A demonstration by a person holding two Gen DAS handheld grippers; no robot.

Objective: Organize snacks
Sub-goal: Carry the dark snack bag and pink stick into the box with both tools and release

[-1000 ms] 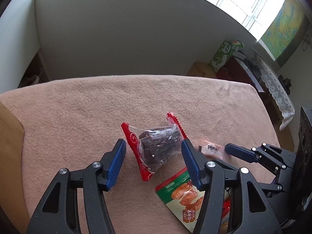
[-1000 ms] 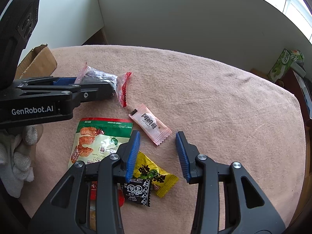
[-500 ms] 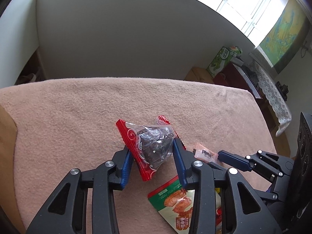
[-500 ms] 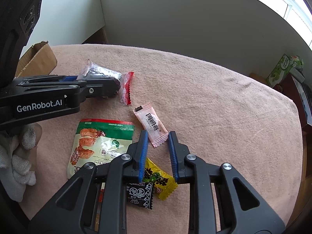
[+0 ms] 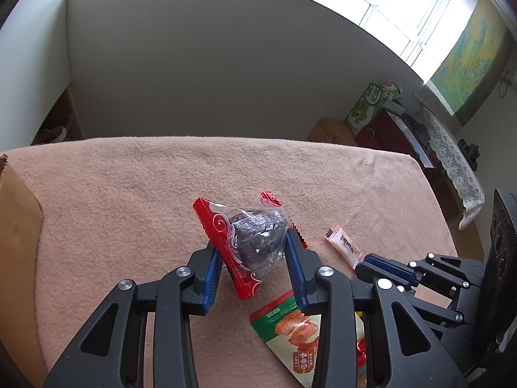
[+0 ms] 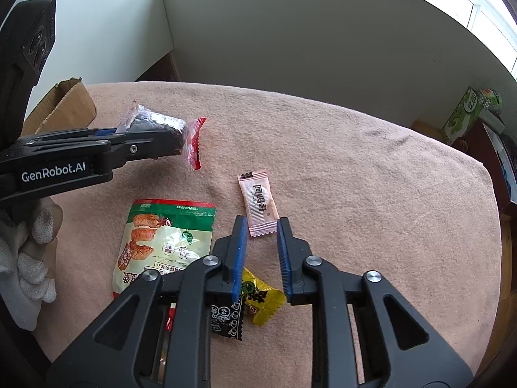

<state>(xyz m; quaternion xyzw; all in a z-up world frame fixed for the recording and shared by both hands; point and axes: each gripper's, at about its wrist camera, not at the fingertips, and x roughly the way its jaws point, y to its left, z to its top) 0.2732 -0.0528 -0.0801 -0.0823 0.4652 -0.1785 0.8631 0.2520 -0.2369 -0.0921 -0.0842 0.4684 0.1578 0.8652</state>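
A clear packet with red ends and dark contents (image 5: 252,236) hangs tilted above the pink cloth, pinched between the blue pads of my left gripper (image 5: 252,245). From the right wrist view the same packet (image 6: 155,123) sticks out past the left gripper (image 6: 145,142). A pink sachet (image 6: 258,200) lies flat on the cloth. My right gripper (image 6: 261,226) hovers at its near end with the jaws opening, and the sachet's crimped edge lies between the tips. In the left wrist view the sachet (image 5: 342,245) ends at the right gripper's blue fingertip (image 5: 381,268).
A green and red snack pouch (image 6: 164,236) lies left of the right gripper. A yellow candy (image 6: 261,297) and a black one (image 6: 226,317) lie under its jaws. A cardboard box (image 6: 64,103) stands at the far left. A gloved hand (image 6: 29,258) holds the left gripper.
The left jaws closed on the red-ended packet and raised it off the cloth. The right jaws narrowed at the pink sachet's near end, then spread again.
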